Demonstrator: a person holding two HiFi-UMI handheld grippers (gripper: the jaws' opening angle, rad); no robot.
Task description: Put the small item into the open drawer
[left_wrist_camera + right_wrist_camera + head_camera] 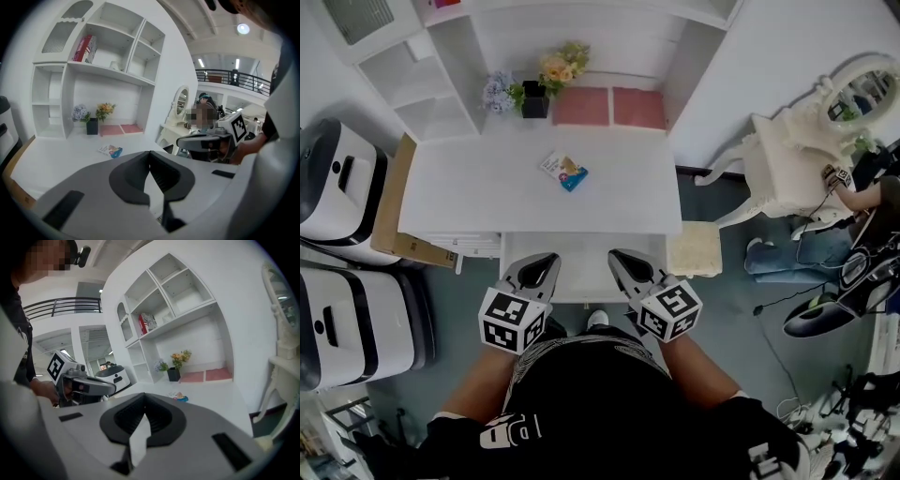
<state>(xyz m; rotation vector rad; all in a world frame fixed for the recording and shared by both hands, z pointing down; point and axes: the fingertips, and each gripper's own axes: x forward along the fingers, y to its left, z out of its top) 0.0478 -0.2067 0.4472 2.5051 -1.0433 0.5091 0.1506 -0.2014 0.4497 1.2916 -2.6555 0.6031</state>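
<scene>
The small item (564, 171), a blue and white packet, lies flat near the middle of the white desk (469, 187). It also shows as the packet (110, 150) in the left gripper view and the packet (178, 396) in the right gripper view, well ahead of both jaws. The open drawer (581, 277) juts out below the desk's front edge. My left gripper (546, 259) and right gripper (619, 255) hover side by side over the drawer's front. Both are shut with nothing between the jaws, as seen at the left gripper (150, 157) and the right gripper (143, 401).
A black vase of flowers (534, 98) and two pink mats (609, 106) stand at the desk's back under white shelves. White machines (342, 178) and a cardboard sheet (394, 202) flank the left. A cushioned stool (694, 248), a white vanity (797, 159) and a seated person (862, 202) are at the right.
</scene>
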